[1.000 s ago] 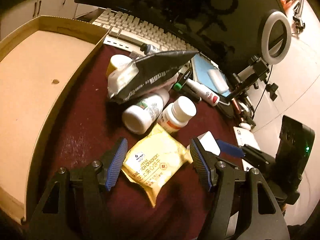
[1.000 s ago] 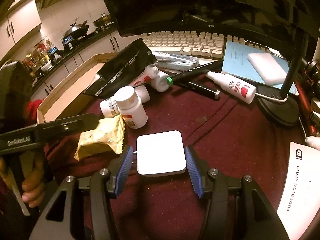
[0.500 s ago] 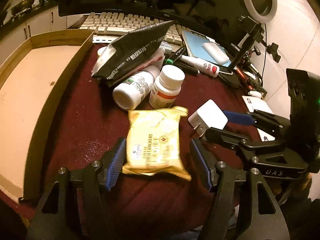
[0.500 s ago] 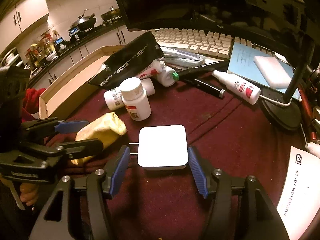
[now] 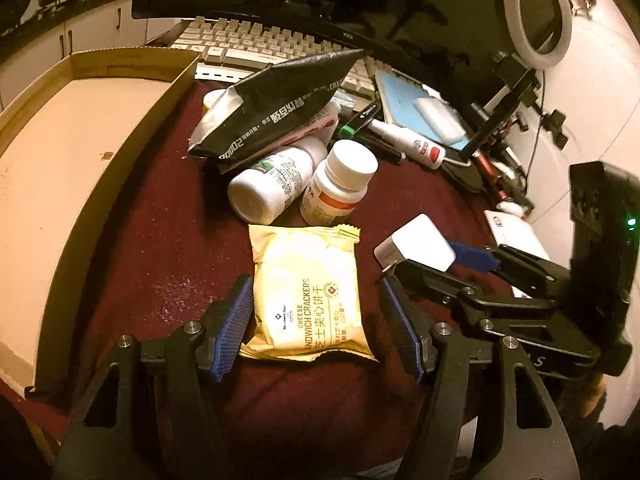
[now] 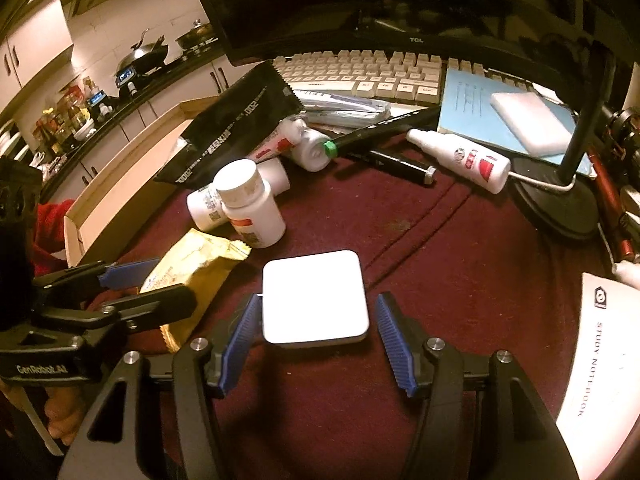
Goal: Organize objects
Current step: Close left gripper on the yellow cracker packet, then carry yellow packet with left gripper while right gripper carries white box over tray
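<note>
A yellow cracker packet (image 5: 308,292) lies flat on the dark red cloth (image 5: 160,240). My left gripper (image 5: 316,284) is open and straddles it, with neither pad pressing on it. Just to its right a white square charger (image 6: 314,298) lies flat with its prongs pointing left. My right gripper (image 6: 318,298) is open around it, with a gap at the right pad. In the right wrist view the left gripper (image 6: 156,282) sits at the left over the packet (image 6: 192,264). In the left wrist view the right gripper (image 5: 444,268) flanks the charger (image 5: 420,240).
Behind the packet are two white pill bottles (image 5: 340,188), one lying (image 5: 272,188), and a black pouch (image 5: 280,108). An open cardboard box (image 5: 80,140) is at the left. Keyboard (image 5: 260,44), markers (image 6: 380,132), spray bottle (image 6: 460,156), blue notebook (image 6: 480,108), lamp base (image 6: 556,208) and a study notebook (image 6: 600,360) crowd the back and right.
My left gripper swung round and closed in, so the cracker packet now lies squarely between its fingers. The right gripper's jaws widened a little around the charger, which stayed put.
</note>
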